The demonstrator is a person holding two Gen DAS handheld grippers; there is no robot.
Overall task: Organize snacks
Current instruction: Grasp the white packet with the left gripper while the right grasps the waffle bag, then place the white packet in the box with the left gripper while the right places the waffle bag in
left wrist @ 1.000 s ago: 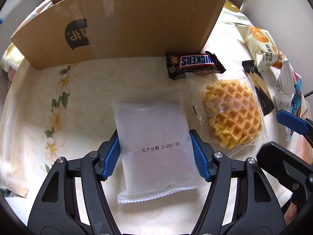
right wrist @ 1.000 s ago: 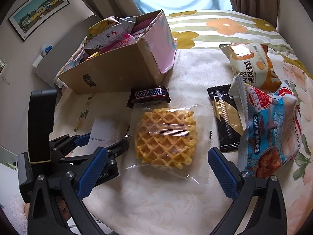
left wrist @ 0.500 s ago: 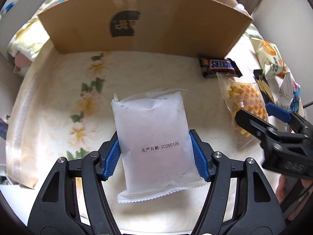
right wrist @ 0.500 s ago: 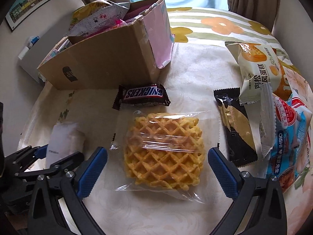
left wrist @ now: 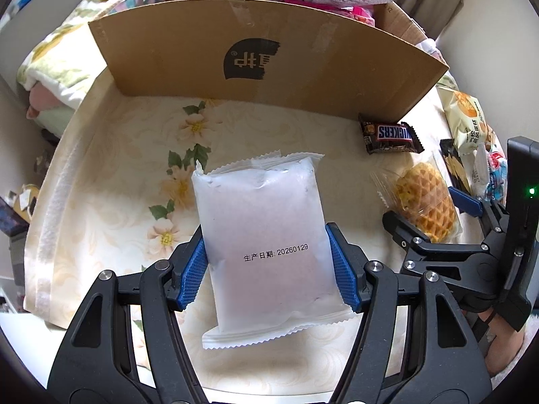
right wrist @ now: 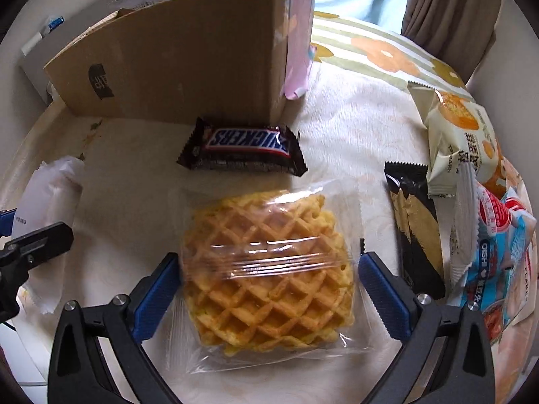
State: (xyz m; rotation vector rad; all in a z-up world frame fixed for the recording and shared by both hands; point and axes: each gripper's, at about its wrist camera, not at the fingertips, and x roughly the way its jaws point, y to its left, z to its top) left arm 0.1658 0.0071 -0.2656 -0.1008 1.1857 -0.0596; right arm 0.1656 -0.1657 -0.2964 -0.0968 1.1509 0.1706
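Floral cloth (left wrist: pixel 111 155) covered the surface, with a cardboard box (left wrist: pixel 202 54) at its far side already stuffed with packets. The left gripper (left wrist: pixel 269 272) was clamped on a white packet (left wrist: pixel 262 235), its blue pads pressing both long edges, and the packet hung clear of the cloth in front of the box wall. The right gripper (right wrist: pixel 269 289) stood spread around a wrapped waffle (right wrist: pixel 269 256) lying on the cloth; the left pad looked to be touching the wrapper while the right pad stood just beside it, so nothing was gripped yet. A chocolate bar (right wrist: pixel 242 148) lay between the waffle and the box, and several more packets (right wrist: pixel 471 175) lay to the right. By my reading, two steps ran together: carrying the white packet to the box and taking up the waffle. Next, the left hand would need to rise over the box rim and let go above the pile, and the right needed to close gently, since the waffle could crush.
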